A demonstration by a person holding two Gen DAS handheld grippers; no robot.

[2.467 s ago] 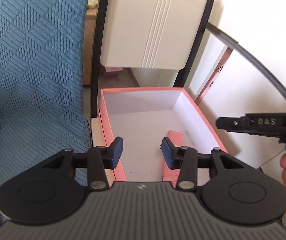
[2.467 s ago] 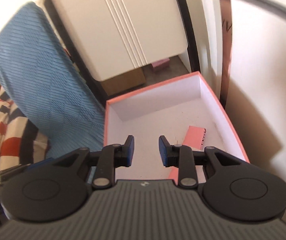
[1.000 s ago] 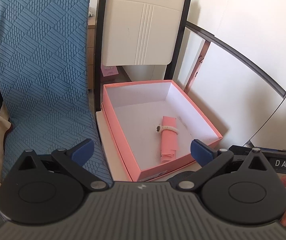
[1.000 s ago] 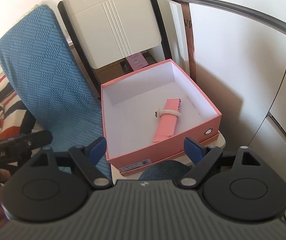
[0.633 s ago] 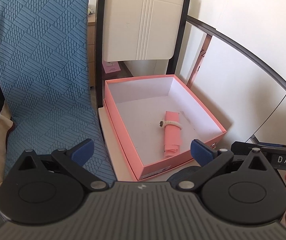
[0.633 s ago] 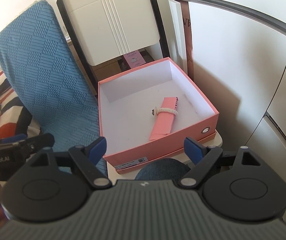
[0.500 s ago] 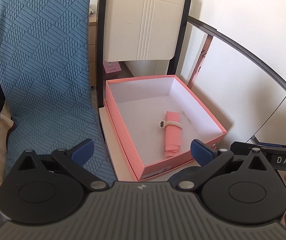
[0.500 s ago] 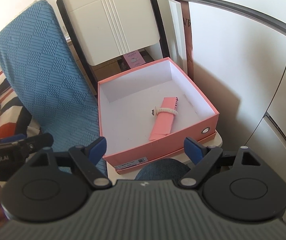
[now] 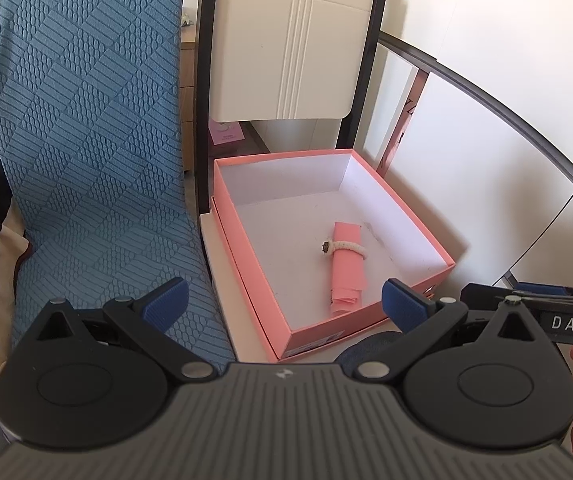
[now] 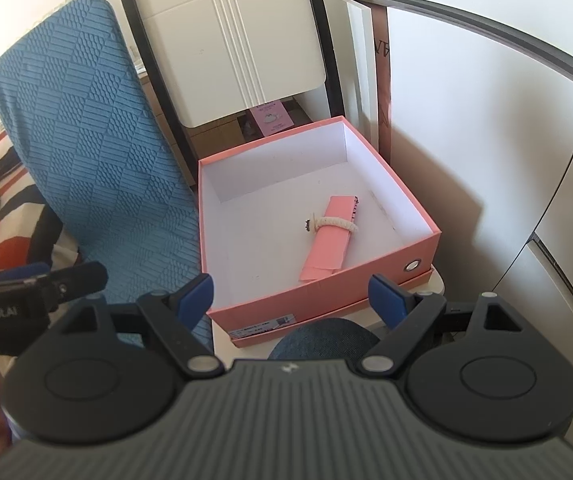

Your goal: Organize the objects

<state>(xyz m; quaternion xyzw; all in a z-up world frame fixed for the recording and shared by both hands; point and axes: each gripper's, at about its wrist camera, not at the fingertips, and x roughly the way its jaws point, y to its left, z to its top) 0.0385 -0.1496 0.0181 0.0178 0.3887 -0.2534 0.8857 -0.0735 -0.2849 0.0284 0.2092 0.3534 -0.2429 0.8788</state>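
Observation:
An open pink box (image 9: 442,258) (image 10: 432,232) with a white inside stands on a white chair seat (image 9: 216,252). A rolled pink sheet (image 9: 348,264) (image 10: 328,238) tied with a white cord lies flat inside it, right of centre. My left gripper (image 9: 284,304) is open and empty, held back from the box's near edge. My right gripper (image 10: 290,294) is open and empty, also short of the near edge. Each gripper shows at the edge of the other's view.
A blue quilted cushion (image 9: 86,140) (image 10: 82,152) leans left of the box. The white chair back (image 9: 286,48) (image 10: 230,40) rises behind it. A white wall panel (image 9: 466,160) stands close on the right. A blue-clad knee (image 10: 322,338) sits under the box's near edge.
Both grippers opened wide and drew back from inside the box, leaving the tied pink roll on its floor. Over the last half second almost nothing moved.

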